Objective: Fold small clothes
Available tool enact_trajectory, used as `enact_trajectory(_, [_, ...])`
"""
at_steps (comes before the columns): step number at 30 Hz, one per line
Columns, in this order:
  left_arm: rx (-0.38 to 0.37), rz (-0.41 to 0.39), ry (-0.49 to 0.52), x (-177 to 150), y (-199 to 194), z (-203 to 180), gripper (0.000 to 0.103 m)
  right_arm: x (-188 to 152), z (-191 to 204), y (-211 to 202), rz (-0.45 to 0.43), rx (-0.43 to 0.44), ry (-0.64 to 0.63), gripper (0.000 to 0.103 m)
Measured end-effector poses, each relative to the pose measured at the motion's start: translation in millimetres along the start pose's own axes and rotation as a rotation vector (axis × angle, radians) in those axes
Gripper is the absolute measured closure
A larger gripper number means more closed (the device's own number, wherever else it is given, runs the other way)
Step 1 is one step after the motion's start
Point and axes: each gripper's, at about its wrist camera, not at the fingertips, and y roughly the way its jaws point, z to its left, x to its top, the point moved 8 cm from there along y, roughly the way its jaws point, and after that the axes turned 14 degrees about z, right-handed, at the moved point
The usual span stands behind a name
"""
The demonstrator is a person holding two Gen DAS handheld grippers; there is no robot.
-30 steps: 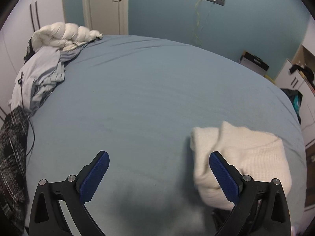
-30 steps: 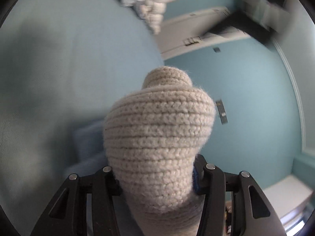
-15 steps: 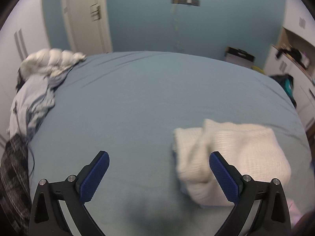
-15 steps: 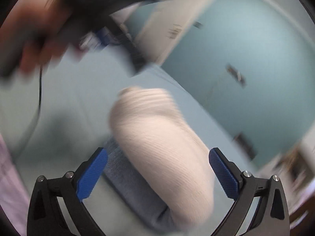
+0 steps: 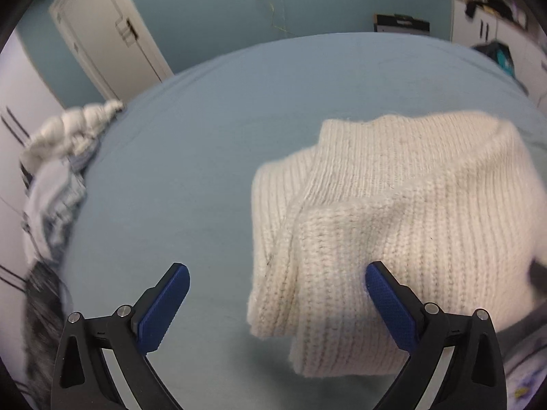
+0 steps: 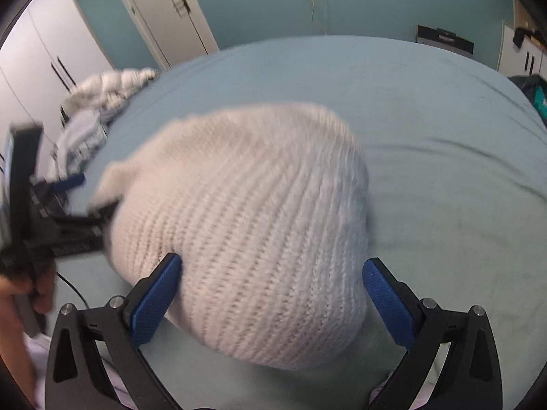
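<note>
Both views come from fisheye cameras that sit just behind each claw and look forward and steeply down along its two blue-padded fingers onto a bed with a pale blue sheet. The left wrist view places the left claw at its lower edge and looks from close range, with a cream knitted garment filling its right half. The right wrist view frames the right claw the same way and sits nearer still, so the garment fills its middle, blurred. The two views share the garment, the bed, the white door in the teal wall, and the clothes pile at the left. The right view also catches the left claw at its left edge.
</note>
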Motion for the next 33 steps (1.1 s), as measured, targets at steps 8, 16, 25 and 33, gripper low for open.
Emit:
enact_trajectory(8, [-0.103, -0.014, -0.089, 4, 2, 8, 0.0, 0, -15, -28, -0.139, 0.112, 0.08, 0.002])
enact_trajectory(16, [-0.046, -0.026, -0.074, 3, -3, 4, 0.0, -54, -7, -28, -0.154, -0.255, -0.034, 0.004])
enact_trajectory(25, [-0.121, -0.032, -0.061, 10, -13, -1, 0.0, -28, 7, -26, -0.179, -0.36, -0.14, 0.042])
enact_trajectory(33, [-0.157, -0.071, -0.027, 8, -17, -35, 0.0, -40, -46, -14, -0.092, -0.17, 0.13, 0.039])
